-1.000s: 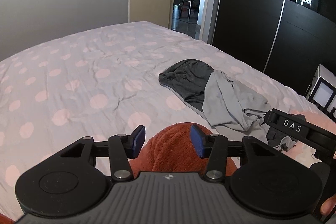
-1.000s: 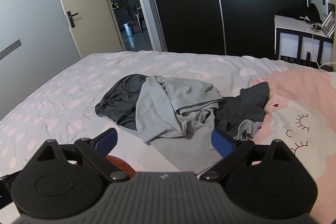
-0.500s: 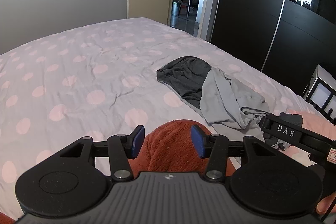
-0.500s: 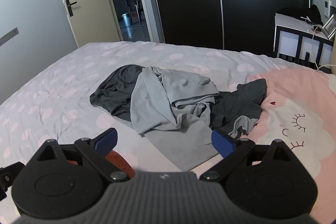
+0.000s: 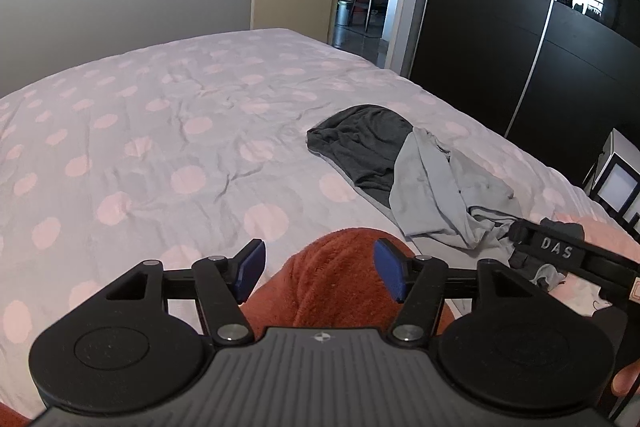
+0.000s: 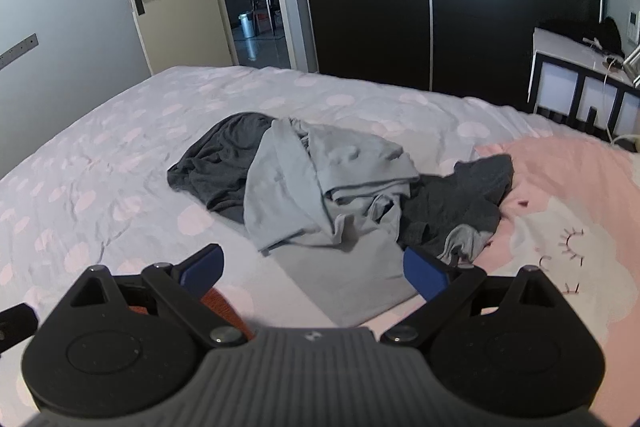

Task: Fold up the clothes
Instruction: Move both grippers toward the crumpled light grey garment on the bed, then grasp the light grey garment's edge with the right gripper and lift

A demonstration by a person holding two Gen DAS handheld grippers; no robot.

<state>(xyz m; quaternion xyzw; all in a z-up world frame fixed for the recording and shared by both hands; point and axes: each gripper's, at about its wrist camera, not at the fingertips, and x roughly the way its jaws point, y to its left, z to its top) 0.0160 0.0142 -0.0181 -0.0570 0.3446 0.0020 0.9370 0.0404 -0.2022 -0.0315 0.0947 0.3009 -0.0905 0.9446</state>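
The left gripper (image 5: 319, 273) has let go of the rust towel (image 5: 340, 287): its jaws, a second ago snug against the cloth, are opening, with the towel between the pads (image 5: 390, 275) but apparently untouched. So this piece looks finished and set down at the bed's (image 5: 160, 147) near edge.

The right gripper (image 6: 314, 267) is spread wide, holding nothing. It faces the unfolded heap mid-bed, toward the right edge: a light grey garment (image 6: 312, 195) draped over dark grey ones (image 6: 224, 171). No basket or other container shows.
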